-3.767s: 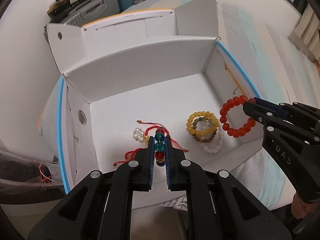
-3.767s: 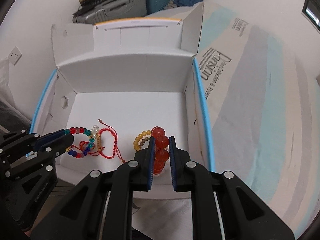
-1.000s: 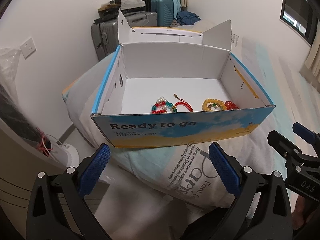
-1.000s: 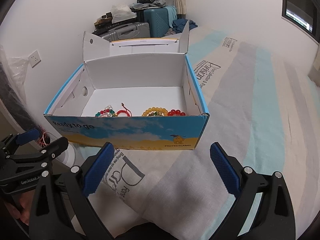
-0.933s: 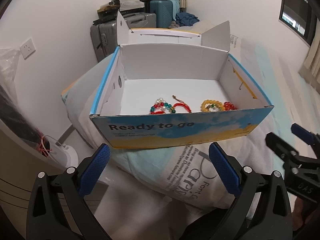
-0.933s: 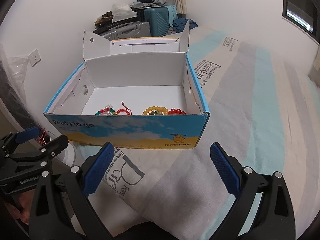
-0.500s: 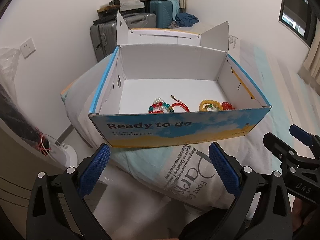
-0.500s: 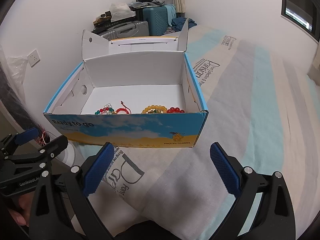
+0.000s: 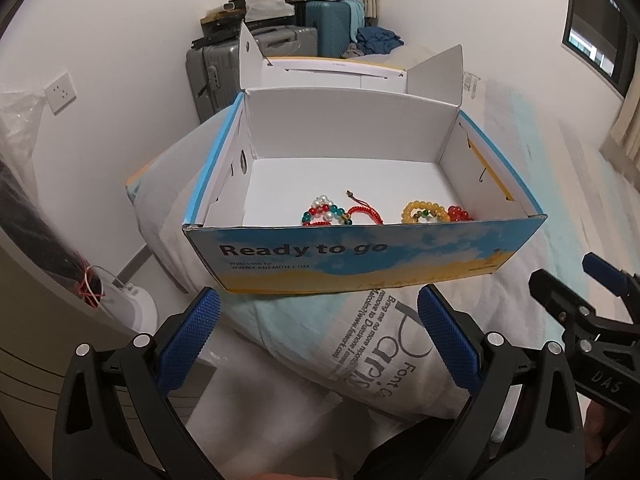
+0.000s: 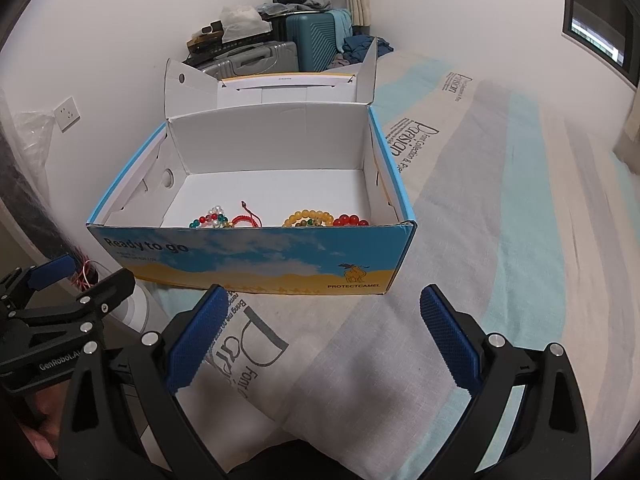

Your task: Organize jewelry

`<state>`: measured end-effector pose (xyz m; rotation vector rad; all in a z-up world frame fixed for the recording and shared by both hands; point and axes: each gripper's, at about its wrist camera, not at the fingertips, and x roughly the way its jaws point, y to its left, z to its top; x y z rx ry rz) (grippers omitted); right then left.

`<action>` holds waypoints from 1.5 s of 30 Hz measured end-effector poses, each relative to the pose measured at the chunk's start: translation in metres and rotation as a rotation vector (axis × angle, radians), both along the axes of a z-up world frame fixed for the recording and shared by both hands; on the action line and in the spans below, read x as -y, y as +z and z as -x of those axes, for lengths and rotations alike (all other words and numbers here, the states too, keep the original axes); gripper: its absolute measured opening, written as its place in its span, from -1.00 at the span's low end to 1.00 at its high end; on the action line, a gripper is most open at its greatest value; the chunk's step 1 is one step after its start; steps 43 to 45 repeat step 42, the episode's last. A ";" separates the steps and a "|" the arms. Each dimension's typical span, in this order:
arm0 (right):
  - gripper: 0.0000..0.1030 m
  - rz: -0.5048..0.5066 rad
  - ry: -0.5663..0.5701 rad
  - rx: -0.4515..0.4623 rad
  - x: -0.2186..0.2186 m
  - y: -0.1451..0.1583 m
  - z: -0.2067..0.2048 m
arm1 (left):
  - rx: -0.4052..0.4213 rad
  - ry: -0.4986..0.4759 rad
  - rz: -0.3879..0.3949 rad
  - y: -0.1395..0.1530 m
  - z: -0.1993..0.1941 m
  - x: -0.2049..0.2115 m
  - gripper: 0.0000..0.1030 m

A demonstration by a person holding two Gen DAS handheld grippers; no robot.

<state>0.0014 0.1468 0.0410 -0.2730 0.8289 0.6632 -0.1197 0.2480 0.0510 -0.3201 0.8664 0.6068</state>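
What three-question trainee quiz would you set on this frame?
1. True or false: the left tool is shut on a bracelet.
2. Where do the yellow bead bracelet and red bead bracelet lie: A) on the bedding, B) inside the box, C) on a suitcase?
3. Fill in: the right tool is ____.

Key: 1 false; 2 B; 3 open.

Left gripper [image 9: 318,334] and right gripper [image 10: 326,336]: black plastic frames, 2 knurled blue finger pads [image 10: 196,340] each, silver screws; white "GenRobot.AI" and "DAS" lettering on their sides.
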 end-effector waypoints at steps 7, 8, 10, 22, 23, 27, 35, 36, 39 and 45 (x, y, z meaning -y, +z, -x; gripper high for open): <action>0.80 0.003 0.000 -0.001 0.000 0.000 0.000 | -0.008 -0.007 0.001 -0.001 -0.001 0.001 0.89; 0.80 0.004 0.000 -0.001 0.000 -0.001 0.000 | -0.009 -0.010 0.003 -0.001 -0.002 0.001 0.89; 0.80 0.006 0.001 -0.003 0.000 -0.001 -0.001 | -0.017 -0.020 0.012 -0.002 -0.003 0.002 0.89; 0.80 0.007 0.000 -0.004 -0.001 -0.002 0.001 | -0.022 -0.018 -0.008 -0.002 -0.004 0.005 0.89; 0.80 0.007 -0.001 -0.004 0.000 -0.003 0.001 | -0.018 -0.019 -0.007 -0.002 -0.004 0.004 0.89; 0.80 0.006 -0.001 -0.003 -0.001 -0.002 0.001 | -0.015 -0.019 -0.011 -0.001 -0.004 0.004 0.89; 0.80 0.007 -0.006 -0.004 0.000 -0.002 0.000 | -0.013 -0.020 -0.016 0.000 -0.003 0.004 0.89; 0.80 0.006 -0.006 -0.004 0.000 -0.002 0.000 | -0.015 -0.022 -0.019 0.000 -0.004 0.004 0.89; 0.80 0.006 -0.008 -0.002 0.001 -0.002 0.001 | -0.025 -0.013 -0.027 0.000 -0.004 0.002 0.89; 0.80 0.006 -0.008 -0.003 0.002 -0.001 0.000 | -0.031 -0.020 -0.029 -0.001 -0.005 0.003 0.89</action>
